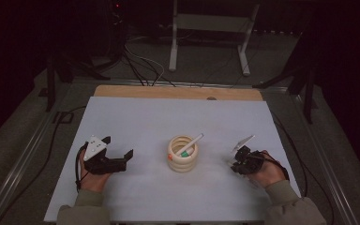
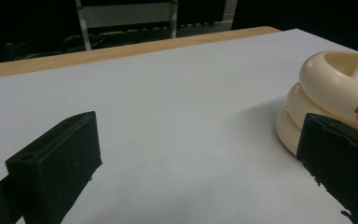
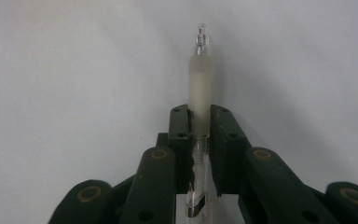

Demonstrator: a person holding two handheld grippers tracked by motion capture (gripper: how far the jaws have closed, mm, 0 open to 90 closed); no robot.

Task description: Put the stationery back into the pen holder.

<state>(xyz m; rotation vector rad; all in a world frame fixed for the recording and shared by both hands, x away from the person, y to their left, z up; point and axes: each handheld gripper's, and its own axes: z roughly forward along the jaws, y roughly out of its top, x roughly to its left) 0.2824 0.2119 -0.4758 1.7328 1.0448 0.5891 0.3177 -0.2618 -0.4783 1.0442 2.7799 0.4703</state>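
At a white table (image 1: 136, 187) in a dim room, a person seated at the near edge holds a two-jaw gripper in each hand, both resting low over the tabletop. The right gripper (image 3: 199, 123), seen at the right of the high view, has its black jaws pressed tight on a clear pen (image 3: 200, 84): the pads clamp the barrel just below the frosted grip sleeve, and the pen sticks straight out beyond the jaw tips, its transparent pointed tip over bare white table. The left gripper (image 1: 122, 161), at the left side of the table, stands wide apart with nothing between its jaws; in the left gripper view its two black pads (image 2: 56, 168) frame an open stretch of tabletop. Between the two hands, near the middle of the table, sits a cream holder (image 1: 183, 157) built like stacked rings, with a small orange mark on its side. A white pen with a green band (image 1: 187, 147) leans inside it, its upper end tilted out past the rim toward the right. The holder lies well apart from the right gripper and near the left one, just beyond the left gripper's far pad. No lettering, brand or label can be read on the pens, the holder or the grippers. A strip of bare wood (image 1: 178, 92) edges the table's far side
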